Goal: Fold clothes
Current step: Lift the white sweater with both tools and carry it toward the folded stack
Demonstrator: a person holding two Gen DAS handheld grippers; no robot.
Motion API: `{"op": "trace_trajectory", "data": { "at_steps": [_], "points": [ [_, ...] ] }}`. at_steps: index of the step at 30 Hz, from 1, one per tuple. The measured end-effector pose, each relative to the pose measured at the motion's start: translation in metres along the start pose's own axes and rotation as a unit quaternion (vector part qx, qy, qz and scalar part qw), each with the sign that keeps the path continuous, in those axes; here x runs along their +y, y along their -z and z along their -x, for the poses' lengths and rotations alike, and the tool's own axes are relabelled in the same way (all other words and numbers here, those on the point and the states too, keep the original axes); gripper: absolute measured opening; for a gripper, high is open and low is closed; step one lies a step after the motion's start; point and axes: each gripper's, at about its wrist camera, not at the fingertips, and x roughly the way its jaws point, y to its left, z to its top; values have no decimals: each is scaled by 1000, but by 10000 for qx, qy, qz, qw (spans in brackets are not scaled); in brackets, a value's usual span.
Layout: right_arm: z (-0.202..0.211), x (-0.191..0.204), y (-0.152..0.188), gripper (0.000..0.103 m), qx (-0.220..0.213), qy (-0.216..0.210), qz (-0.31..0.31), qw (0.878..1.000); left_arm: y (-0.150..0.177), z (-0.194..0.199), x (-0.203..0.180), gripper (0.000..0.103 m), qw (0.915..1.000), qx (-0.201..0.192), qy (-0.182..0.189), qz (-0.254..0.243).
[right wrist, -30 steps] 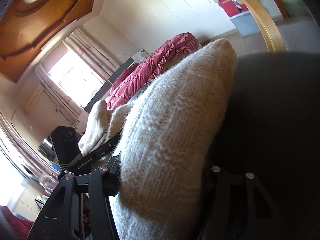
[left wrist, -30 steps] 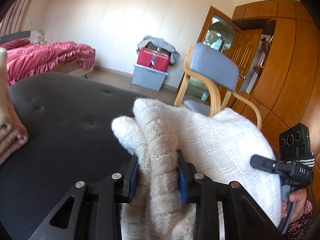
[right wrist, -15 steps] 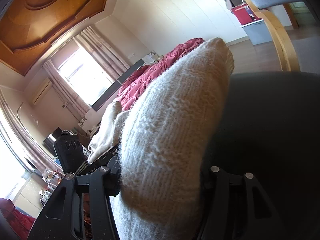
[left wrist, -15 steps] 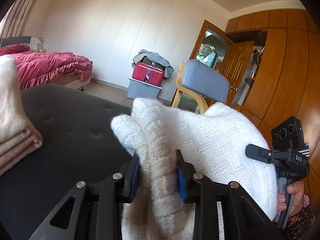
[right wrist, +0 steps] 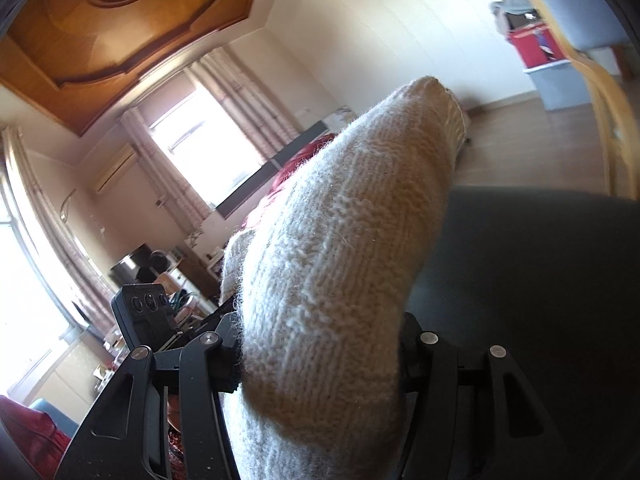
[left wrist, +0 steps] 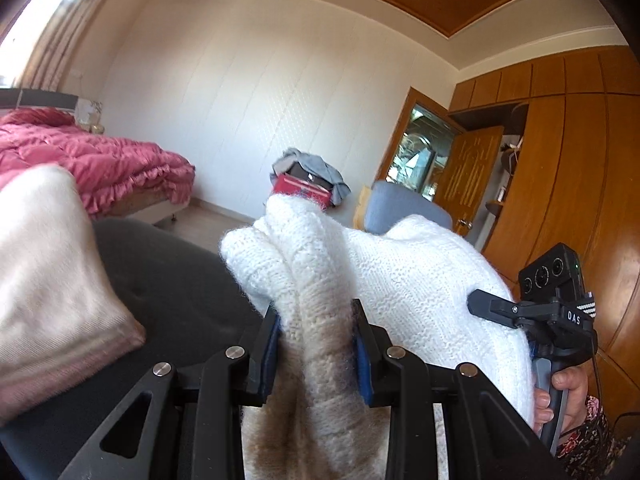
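From the left wrist we see our left gripper (left wrist: 316, 338) clamped on a thick fold of the white knitted sweater (left wrist: 400, 280), above the dark padded surface (left wrist: 176, 280). From the right wrist, our right gripper (right wrist: 320, 354) seemingly pinches the sweater (right wrist: 344, 248) too, though knit hides the pads.

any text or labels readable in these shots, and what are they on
"DAS": white letters on the black body of the right gripper, seen from the left wrist view.
Nothing else is readable: the red box by the wall shows no legible print, and the white sweater has none.
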Motion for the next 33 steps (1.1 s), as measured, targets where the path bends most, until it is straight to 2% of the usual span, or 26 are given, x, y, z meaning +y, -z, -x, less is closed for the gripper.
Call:
{"op": "trace_trajectory", "data": {
  "at_steps": [6,10,14,16,21,26,31,33],
  "points": [
    [-91,56,-48,57,468,-663,479,9955,-64,53,64,31,9941,-547,-931,126],
    [-163,66,-59,57,907,-956,608,9894,-105,83,116,31,9831,-778,-1639,222],
    [-236,76,-70,57,1344,-1245,735,9803,-125,95,171,31,9701,-707,-2276,461],
    [-273,81,-75,57,1561,-1388,798,9747,-122,96,200,31,9646,-628,-2445,761],
    [-358,91,-87,57,2057,-1718,954,9587,-82,80,256,31,9580,-466,-2522,1286],
    [-382,75,-78,59,2086,-1766,1120,9554,-41,63,311,34,9487,-304,-2582,1801],
    [-405,58,-68,68,2115,-1814,1285,9518,-39,60,316,40,9526,-461,-2616,1482],
    [-410,54,-66,71,2089,-1793,1355,9518,-41,66,318,40,9524,-505,-2568,1566]
  ]
}}
